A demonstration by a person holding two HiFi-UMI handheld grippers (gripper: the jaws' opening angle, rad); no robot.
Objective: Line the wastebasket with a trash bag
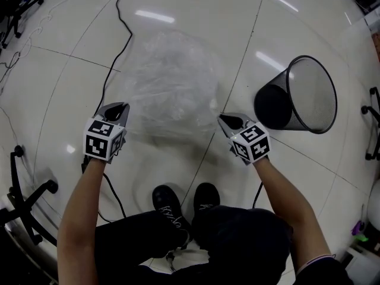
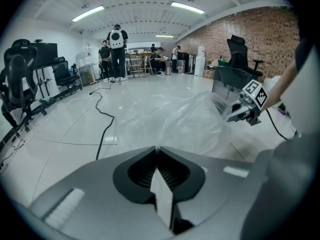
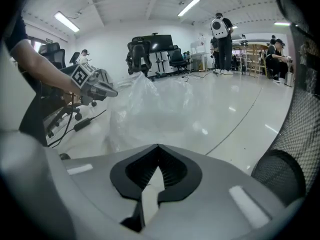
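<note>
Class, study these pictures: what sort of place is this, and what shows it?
Probably a large open office or workshop: swivel chairs, monitors, strip lights on the ceiling, and a cable trailing across the shiny floor.

trash bag point(image 1: 169, 85): clear, crumpled, billowed out | wastebasket point(image 1: 297, 94): black mesh, lying on its side, right of trash bag, apart

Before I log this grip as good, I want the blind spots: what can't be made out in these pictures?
Mouth of the trash bag: head view, clear film blurs into the glossy floor.
Whether the shut right hand-held gripper pinches film: right gripper view, its own body hides the bag's near edge.
The wastebasket: right gripper view, frame edge cuts off all but some mesh.
Background people: too small.
</note>
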